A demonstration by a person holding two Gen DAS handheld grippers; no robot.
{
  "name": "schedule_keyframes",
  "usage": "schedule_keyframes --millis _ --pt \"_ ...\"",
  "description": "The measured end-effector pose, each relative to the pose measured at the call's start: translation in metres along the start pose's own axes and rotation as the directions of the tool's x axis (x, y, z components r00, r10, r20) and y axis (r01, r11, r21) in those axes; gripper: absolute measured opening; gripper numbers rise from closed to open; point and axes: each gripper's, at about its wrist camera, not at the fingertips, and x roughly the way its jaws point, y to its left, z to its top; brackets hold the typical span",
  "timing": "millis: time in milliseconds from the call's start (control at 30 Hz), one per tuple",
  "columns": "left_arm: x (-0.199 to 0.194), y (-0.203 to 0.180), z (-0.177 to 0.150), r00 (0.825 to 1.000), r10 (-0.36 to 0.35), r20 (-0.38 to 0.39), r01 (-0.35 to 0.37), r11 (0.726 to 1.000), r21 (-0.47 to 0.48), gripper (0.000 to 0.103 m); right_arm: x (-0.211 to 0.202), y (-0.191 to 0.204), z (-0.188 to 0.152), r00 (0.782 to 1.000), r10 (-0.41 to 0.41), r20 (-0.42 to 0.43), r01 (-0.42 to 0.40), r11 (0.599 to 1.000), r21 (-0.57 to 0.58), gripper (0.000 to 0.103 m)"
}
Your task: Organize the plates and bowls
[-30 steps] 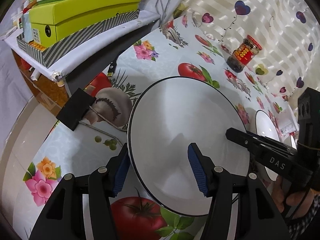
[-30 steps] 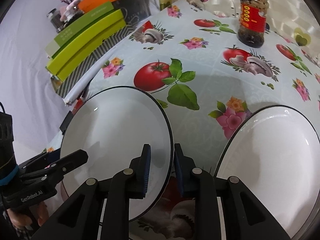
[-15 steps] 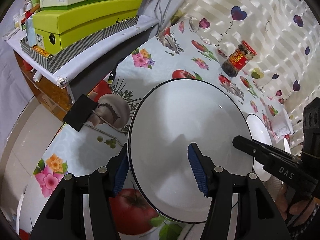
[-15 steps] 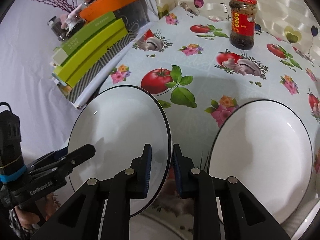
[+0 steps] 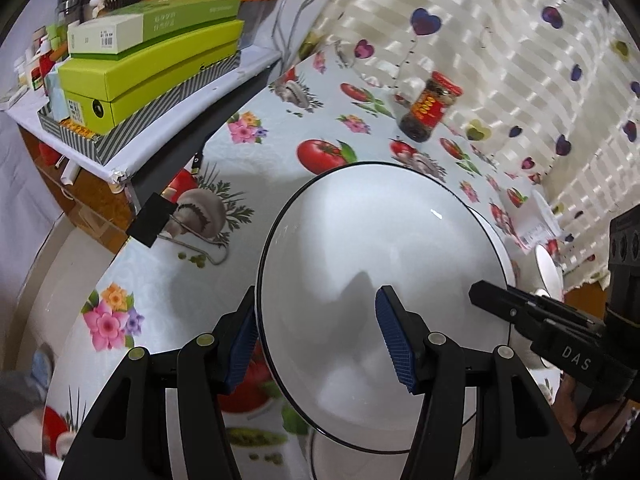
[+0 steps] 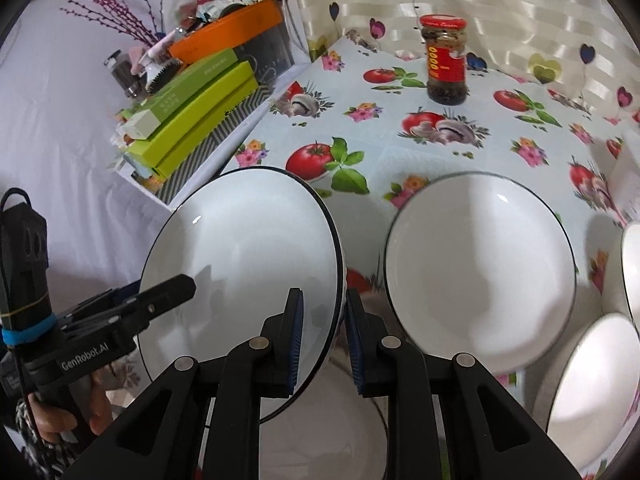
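Right wrist view: my right gripper [image 6: 322, 336] has its blue pads clamped on the near rim of a white black-rimmed plate [image 6: 244, 264], one pad inside, one outside; plate tilted, clear of the tablecloth [image 6: 384, 152]. My left gripper [image 6: 188, 282] reaches over the plate's opposite edge. Just beside it to the right lies a second white plate [image 6: 480, 276], with more white dishes [image 6: 600, 376] at the frame's right edge and another below the held plate. Sauce jar [image 6: 445, 60] upright, well apart at the back. Left wrist view: left gripper [image 5: 316, 340] jaws stand apart astride the plate [image 5: 380, 280] rim, pads not visibly pressing; right gripper [image 5: 486, 294] meets the far rim. Green boxes [image 5: 160, 68] stacked on the side shelf
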Motion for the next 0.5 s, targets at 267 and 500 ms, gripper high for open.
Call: schedule_keyframes --millis 267,500 --pt "-0.013 -0.017 -0.028 1.000 -0.010 -0.008 0.011 0.999 0.046 0.058 -0.027 -0.006 -0.038 1.000 -0.006 0.012 0.006 1.000 0.030 0.020" --pt "-0.011 -0.023 -0.056 0.999 -0.012 -0.043 0.014 0.998 0.058 0.058 -0.035 -0.012 -0.067 1.000 -0.025 0.004 0.024 0.998 0.056 0.020"
